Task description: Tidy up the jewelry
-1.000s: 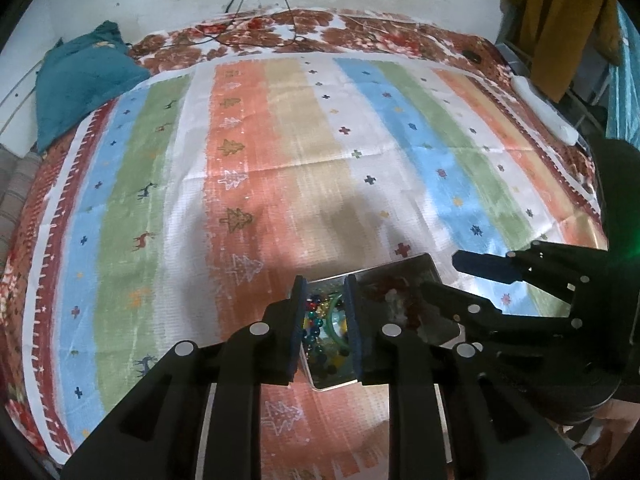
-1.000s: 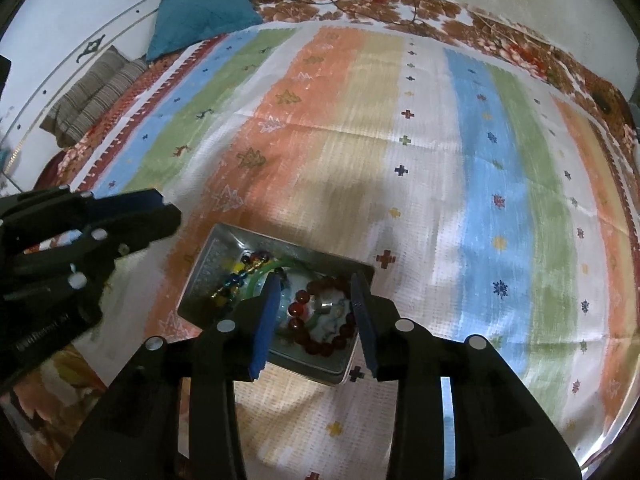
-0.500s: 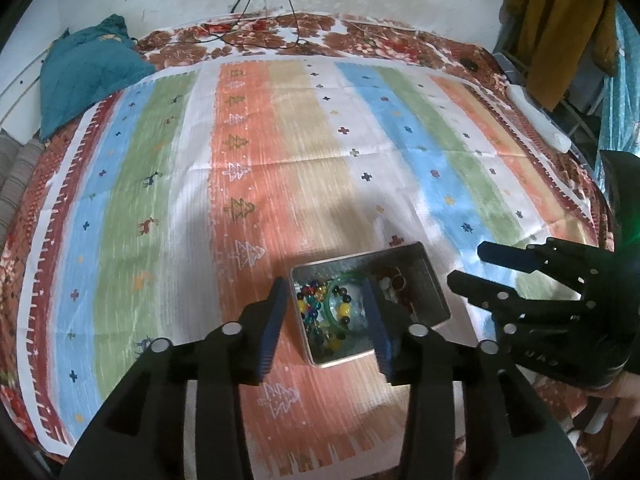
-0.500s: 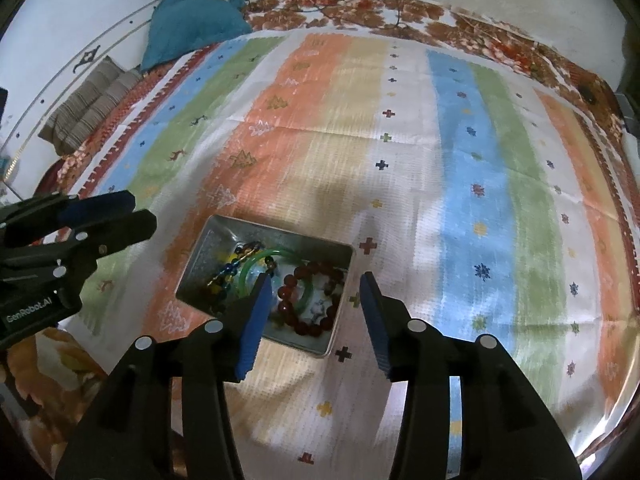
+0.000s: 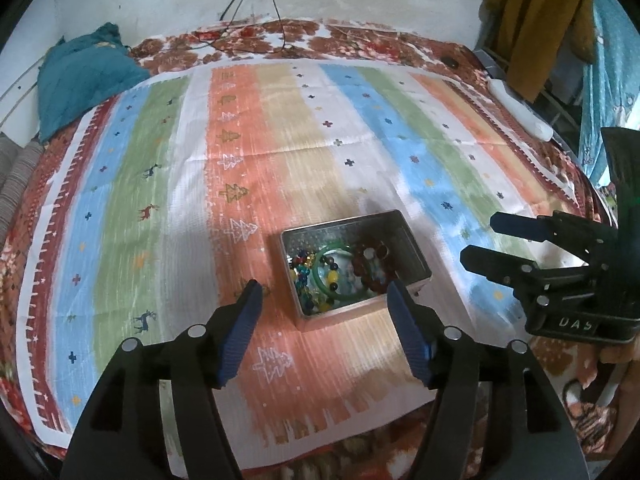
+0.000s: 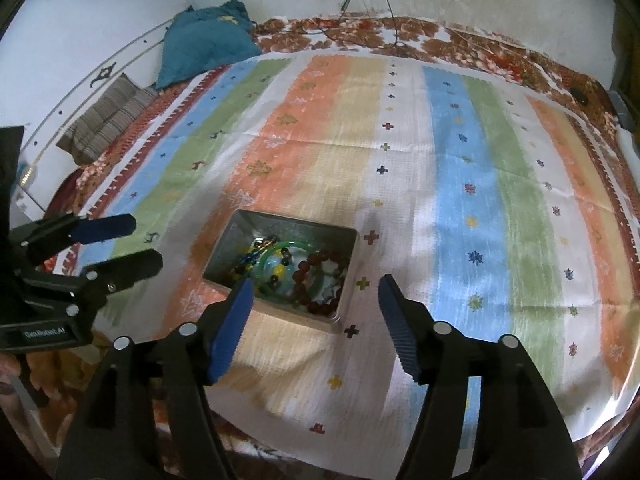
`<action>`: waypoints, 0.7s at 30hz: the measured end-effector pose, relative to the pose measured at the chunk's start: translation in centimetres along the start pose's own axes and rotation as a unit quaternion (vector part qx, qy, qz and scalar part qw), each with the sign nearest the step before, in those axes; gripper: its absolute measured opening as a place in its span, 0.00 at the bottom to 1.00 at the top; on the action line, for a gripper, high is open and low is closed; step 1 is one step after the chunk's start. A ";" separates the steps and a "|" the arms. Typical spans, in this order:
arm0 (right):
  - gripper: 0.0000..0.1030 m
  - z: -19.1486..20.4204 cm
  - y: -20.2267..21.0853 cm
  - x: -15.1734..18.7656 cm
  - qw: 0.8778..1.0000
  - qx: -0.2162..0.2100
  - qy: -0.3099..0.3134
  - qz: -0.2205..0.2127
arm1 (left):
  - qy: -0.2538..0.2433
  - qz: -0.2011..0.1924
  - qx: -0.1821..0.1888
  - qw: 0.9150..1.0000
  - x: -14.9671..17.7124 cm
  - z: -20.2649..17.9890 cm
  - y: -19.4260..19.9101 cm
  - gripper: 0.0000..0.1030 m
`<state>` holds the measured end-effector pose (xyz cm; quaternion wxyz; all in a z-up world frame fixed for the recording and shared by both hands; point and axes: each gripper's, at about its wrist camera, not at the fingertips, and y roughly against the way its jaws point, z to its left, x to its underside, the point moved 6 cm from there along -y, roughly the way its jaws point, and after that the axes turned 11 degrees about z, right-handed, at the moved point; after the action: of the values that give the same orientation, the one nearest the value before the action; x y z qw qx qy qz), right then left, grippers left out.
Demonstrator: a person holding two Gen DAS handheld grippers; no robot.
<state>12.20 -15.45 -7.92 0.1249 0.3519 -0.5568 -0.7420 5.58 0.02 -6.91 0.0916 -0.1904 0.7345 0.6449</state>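
A shallow metal tin (image 5: 404, 236) (image 6: 236, 236) sits on the striped cloth. In it lie a green bangle (image 5: 320, 276) (image 6: 266, 260), a dark red bead bracelet (image 5: 370, 260) (image 6: 316, 276) and a string of coloured beads (image 5: 302, 276) (image 6: 246, 260). My left gripper (image 5: 324, 292) is open and empty, held above the cloth just in front of the tin. My right gripper (image 6: 314, 286) is open and empty, above the tin's near edge. Each gripper shows in the other's view, the right one (image 5: 480, 240) and the left one (image 6: 140, 240), on either side of the tin.
The striped cloth (image 5: 280, 140) covers a bed with a floral sheet. A teal pillow (image 5: 80, 76) (image 6: 204, 44) and a striped cushion (image 6: 108, 120) lie at the far left. A white object (image 5: 520, 108) lies at the right edge below hanging clothes (image 5: 532, 20).
Both grippers have drawn back and up from the tin and opened wider. The jewelry stays in the tin.
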 end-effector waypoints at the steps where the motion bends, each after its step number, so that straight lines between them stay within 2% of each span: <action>1: 0.67 0.0 0.2 0.1 1.000 0.000 0.000 -0.004 | 0.000 -0.003 0.003 1.000 0.1 -0.1 0.2 0.67; 2: 0.70 0.0 0.4 0.2 1.000 0.001 0.000 -0.007 | 0.000 -0.007 0.007 1.000 0.4 -0.1 0.5 0.69; 10: 0.76 0.1 1.2 0.6 1.000 0.019 0.006 -0.023 | -0.007 -0.021 0.008 1.000 1.1 -0.6 1.6 0.75; 14: 0.84 0.6 2.0 1.1 0.999 0.024 0.017 -0.037 | -0.007 -0.024 0.004 1.000 1.5 -0.7 1.9 0.86; 16: 0.87 0.6 2.5 1.2 0.998 0.028 0.015 -0.047 | -0.007 -0.027 -0.004 1.000 1.7 -0.7 2.1 0.94; 17: 0.90 0.5 2.8 1.3 0.998 0.031 0.012 -0.052 | -0.008 -0.029 -0.009 1.000 1.8 -0.8 2.2 0.94; 21: 0.94 0.3 3.2 1.4 0.998 0.028 0.008 -0.058 | -0.010 -0.032 -0.017 0.999 2.0 -0.8 2.4 0.95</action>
<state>10.33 -17.17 -5.54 0.0761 0.3925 -0.5555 -0.7291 2.85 -0.85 -5.33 0.1159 -0.2088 0.7158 0.6562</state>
